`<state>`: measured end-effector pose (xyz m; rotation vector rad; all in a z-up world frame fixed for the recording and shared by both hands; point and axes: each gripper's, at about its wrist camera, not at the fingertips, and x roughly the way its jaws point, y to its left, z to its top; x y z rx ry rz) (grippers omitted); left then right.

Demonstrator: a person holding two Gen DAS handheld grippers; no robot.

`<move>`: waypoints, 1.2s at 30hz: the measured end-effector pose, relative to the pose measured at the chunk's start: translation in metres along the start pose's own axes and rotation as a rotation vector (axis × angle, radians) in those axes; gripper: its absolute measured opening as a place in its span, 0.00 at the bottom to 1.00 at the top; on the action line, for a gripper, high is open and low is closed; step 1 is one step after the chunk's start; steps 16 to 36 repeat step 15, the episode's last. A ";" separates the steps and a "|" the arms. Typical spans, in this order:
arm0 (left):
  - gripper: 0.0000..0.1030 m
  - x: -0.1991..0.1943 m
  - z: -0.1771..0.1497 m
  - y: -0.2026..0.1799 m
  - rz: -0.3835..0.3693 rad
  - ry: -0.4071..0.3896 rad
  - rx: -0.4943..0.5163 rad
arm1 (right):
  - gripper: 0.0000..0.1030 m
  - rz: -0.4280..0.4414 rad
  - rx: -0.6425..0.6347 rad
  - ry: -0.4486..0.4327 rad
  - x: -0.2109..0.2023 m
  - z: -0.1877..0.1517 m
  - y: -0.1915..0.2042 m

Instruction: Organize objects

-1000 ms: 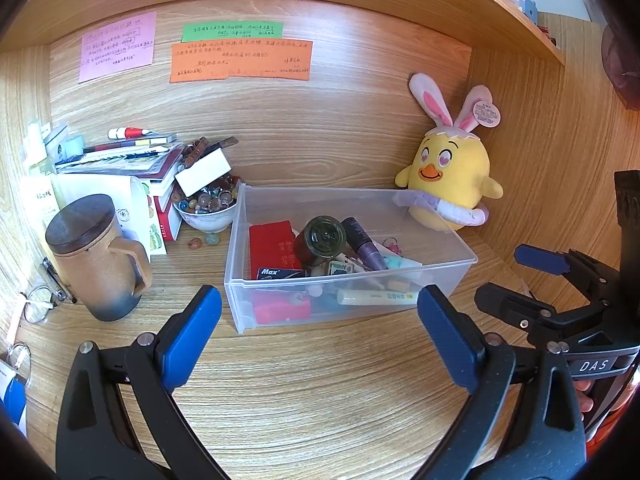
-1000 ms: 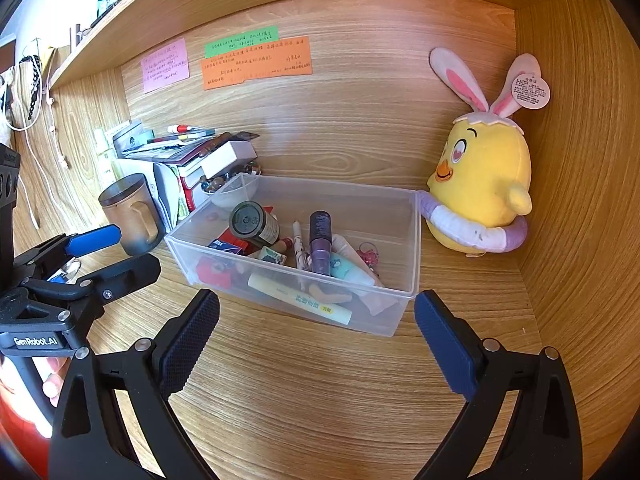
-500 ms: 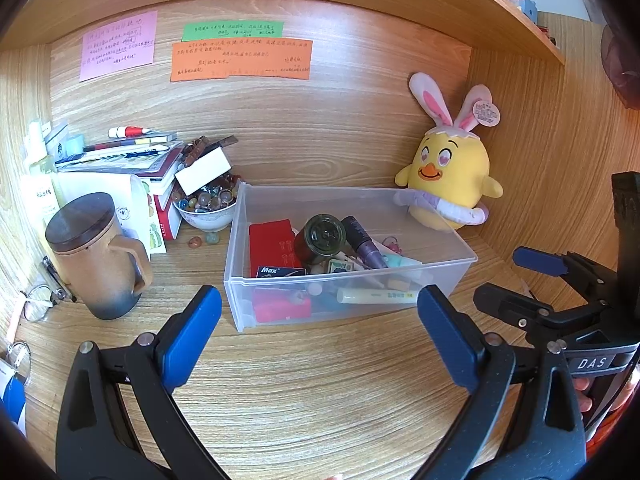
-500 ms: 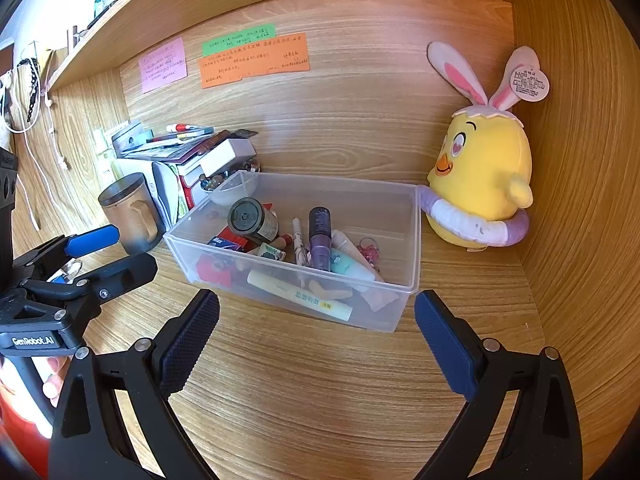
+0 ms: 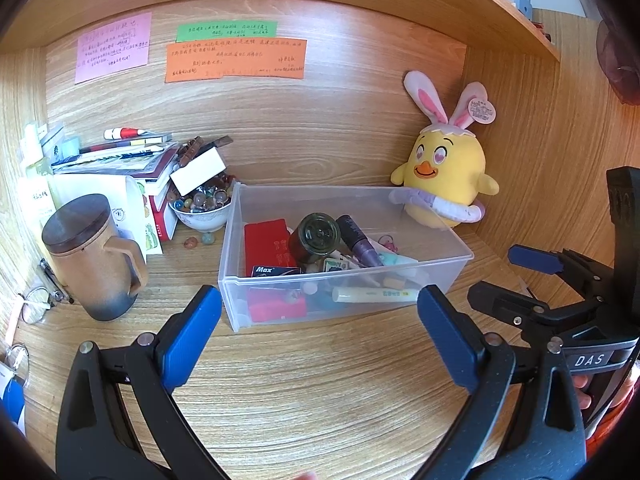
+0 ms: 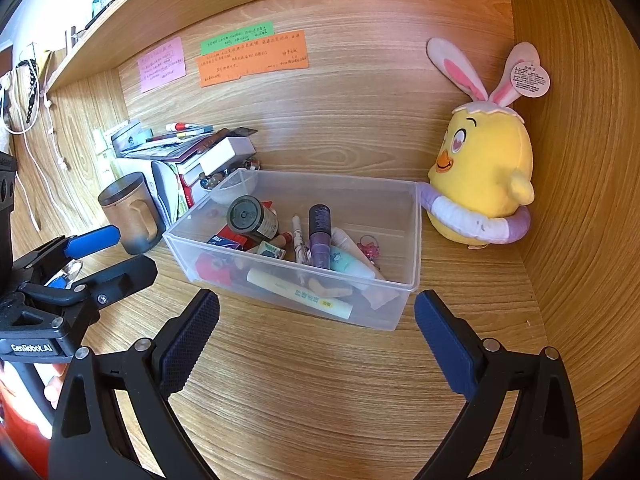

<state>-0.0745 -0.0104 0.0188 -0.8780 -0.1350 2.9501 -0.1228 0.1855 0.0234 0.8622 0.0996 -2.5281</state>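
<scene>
Sitting on the wooden desk (image 5: pixel 320 392), a clear plastic bin (image 5: pixel 460 258) holds the clutter, centre of both views, just ahead of both grippers. Left gripper (image 5: pixel 318 304) hovers over the desk short of the bin's near wall, jaws spread wide, nothing between them, blue pads at 8 and 4 o'clock of frame. Right gripper (image 6: pixel 316 312) same deal, jaws wide apart and empty, low over the desk near the bin's front corner; it also shows at 3 o'clock in the left wrist view, and the left one shows at 9 o'clock in the right wrist view. Inside the bin: dark green jar (image 5: pixel 318 236) lying on its side, purple tube (image 6: pixel 320 236) beside it, red box (image 5: pixel 266 242) at the bin's 9 o'clock end, pale yellow tube (image 6: pixel 300 292) along the near wall, small Max box (image 5: pixel 274 271). Yellow chick plush (image 6: pixel 484 184) with bunny ears sits at the bin's 2 o'clock, touching its far corner. Brown lidded mug (image 5: pixel 92 256) stands at the bin's 9 o'clock, apart from it. Bowl of marbles (image 5: pixel 200 206) just beyond, near a book stack (image 5: pixel 132 160). Sticky notes (image 5: pixel 236 60) on the back panel at 12 o'clock.
</scene>
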 end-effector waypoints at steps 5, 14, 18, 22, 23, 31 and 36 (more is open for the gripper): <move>0.97 0.000 0.000 0.000 0.003 -0.004 0.000 | 0.95 0.000 -0.005 0.005 0.001 -0.001 0.001; 0.97 -0.001 -0.001 0.000 0.000 -0.005 -0.002 | 0.95 0.001 -0.008 0.011 0.002 -0.001 0.003; 0.97 -0.001 -0.001 -0.001 -0.002 -0.002 -0.001 | 0.95 0.001 -0.008 0.012 0.003 -0.001 0.003; 0.97 -0.001 -0.001 -0.001 -0.002 -0.002 -0.001 | 0.95 0.001 -0.008 0.012 0.003 -0.001 0.003; 0.97 -0.001 -0.001 -0.001 -0.002 -0.002 -0.001 | 0.95 0.001 -0.008 0.012 0.003 -0.001 0.003; 0.97 -0.001 -0.001 -0.001 -0.002 -0.002 -0.001 | 0.95 0.001 -0.008 0.012 0.003 -0.001 0.003; 0.97 -0.001 -0.001 -0.001 -0.002 -0.002 -0.001 | 0.95 0.001 -0.008 0.012 0.003 -0.001 0.003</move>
